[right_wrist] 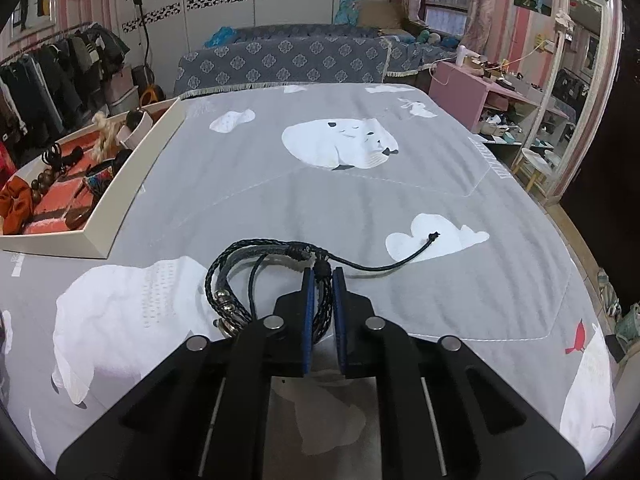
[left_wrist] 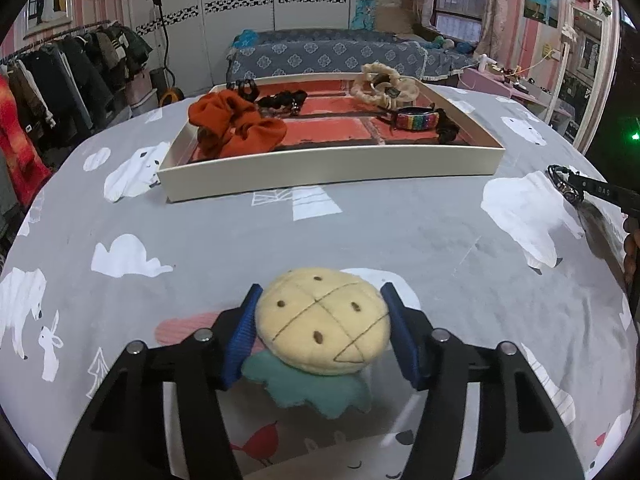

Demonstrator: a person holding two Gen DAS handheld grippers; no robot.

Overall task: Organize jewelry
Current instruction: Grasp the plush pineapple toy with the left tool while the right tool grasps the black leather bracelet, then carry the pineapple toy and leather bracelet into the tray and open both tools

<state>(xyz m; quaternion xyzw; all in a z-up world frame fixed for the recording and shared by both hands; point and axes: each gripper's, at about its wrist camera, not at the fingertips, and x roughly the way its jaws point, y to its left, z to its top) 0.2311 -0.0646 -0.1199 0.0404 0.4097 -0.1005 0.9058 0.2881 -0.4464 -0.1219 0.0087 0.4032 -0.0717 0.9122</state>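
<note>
A grey bedspread (left_wrist: 360, 232) printed with white polar bears, clouds and rabbits fills both views, pulled flat over what looks like a bed, and behind it sits a second bed under a blue patterned cover (left_wrist: 320, 56). White wardrobe doors (left_wrist: 240, 8) close off the back wall, a rack of dark coats (left_wrist: 60, 68) runs down the left, and a pink shelf unit (right_wrist: 464, 80) and a tall mirror (right_wrist: 580, 92) stand on the right. Over on the spread lies the cream tray (left_wrist: 328, 168) with its orange-red floor, already carrying an orange scrunchie (left_wrist: 236, 126), a cream scrunchie (left_wrist: 384, 86), a rainbow beaded bracelet (left_wrist: 416, 119) and a black claw clip (left_wrist: 245, 87). Down front, the left tongs (left_wrist: 322, 320) straddle a pineapple-shaped plush piece (left_wrist: 324, 320), yellow with a green leaf base; the blue pads sit right at both its sides, though whether they press on it I cannot tell. The right tongs (right_wrist: 320, 304) are clamped on a black braided leather bracelet (right_wrist: 248, 276) with silver beads, its loops fanning left on the spread and its knotted cord tail (right_wrist: 400, 258) trailing right. Open spread lies between each piece and the tray.
</note>
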